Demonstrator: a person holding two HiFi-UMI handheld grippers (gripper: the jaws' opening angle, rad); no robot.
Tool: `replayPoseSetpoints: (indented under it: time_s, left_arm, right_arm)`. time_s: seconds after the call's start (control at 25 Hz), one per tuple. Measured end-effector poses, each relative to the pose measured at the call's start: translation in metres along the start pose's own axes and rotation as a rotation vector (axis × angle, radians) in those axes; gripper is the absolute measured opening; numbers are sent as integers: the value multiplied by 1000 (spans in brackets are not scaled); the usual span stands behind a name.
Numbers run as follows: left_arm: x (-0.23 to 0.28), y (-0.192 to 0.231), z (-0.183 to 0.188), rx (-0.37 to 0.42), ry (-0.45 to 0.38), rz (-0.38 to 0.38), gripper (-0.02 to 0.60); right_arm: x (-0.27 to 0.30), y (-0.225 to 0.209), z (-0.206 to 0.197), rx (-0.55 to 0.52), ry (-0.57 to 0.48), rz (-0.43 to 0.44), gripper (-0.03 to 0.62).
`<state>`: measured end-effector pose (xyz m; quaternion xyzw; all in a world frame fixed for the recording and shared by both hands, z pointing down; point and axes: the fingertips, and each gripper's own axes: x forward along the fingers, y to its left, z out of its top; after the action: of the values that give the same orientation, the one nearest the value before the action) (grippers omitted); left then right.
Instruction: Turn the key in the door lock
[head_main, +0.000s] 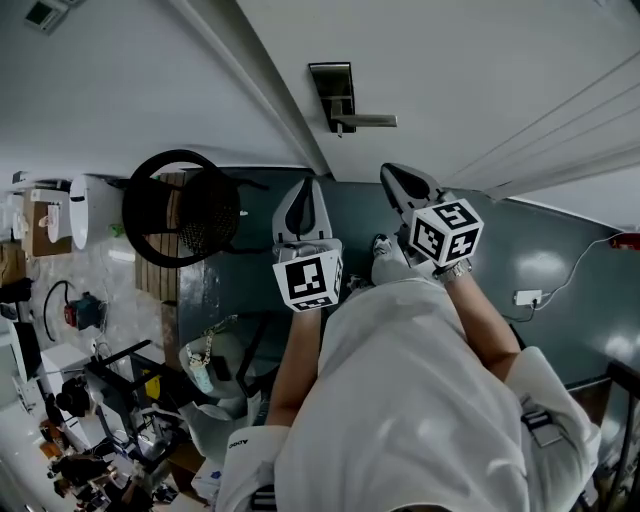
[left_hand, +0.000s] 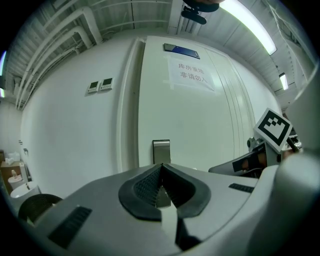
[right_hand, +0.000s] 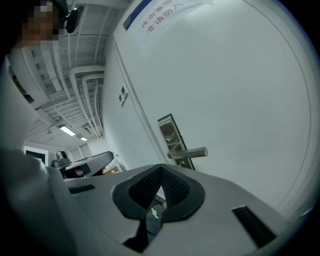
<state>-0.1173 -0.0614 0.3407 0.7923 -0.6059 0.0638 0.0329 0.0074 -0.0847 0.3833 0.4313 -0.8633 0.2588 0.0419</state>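
Silver rectangular metal lock plate with lever handle (head_main: 340, 98): on white door (head_main: 480, 70), well ahead. Left claw (head_main: 305, 190), right claw (head_main: 395, 178): both clenched, nothing visibly gripped, aimed doorward, judged approaching. No key discernible.

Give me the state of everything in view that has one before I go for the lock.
door: closed, flush in its frame.
door handle: level, not pressed.
lock plate: key in it or not, cannot tell.
left gripper: jaws together, nothing held, clear of the door.
right gripper: jaws together, clear of the door; small dark bit low between them, unclear.
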Motion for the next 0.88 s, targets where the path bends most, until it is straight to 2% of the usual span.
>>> replayPoseSetpoints:
  time_s: [0.28, 0.52, 0.72, 0.8, 0.88]
  left_arm:
    - [24, 15, 11, 25, -19, 55, 9]
    - [38, 21, 2, 13, 0, 56, 9]
    - [53, 27, 10, 30, -18, -11, 9]
    - [58, 30, 15, 42, -26, -48, 9]
    - [61, 35, 16, 55, -25, -81, 9]
  right_arm:
    - [44, 1, -11, 13, 72, 106, -9]
    - [62, 5, -24, 48, 122, 179, -9]
    - [78, -3, -28, 59, 124, 131, 2]
    - [85, -8, -27, 98, 105, 101, 6]
    - [92, -12, -29, 169, 84, 76, 39]
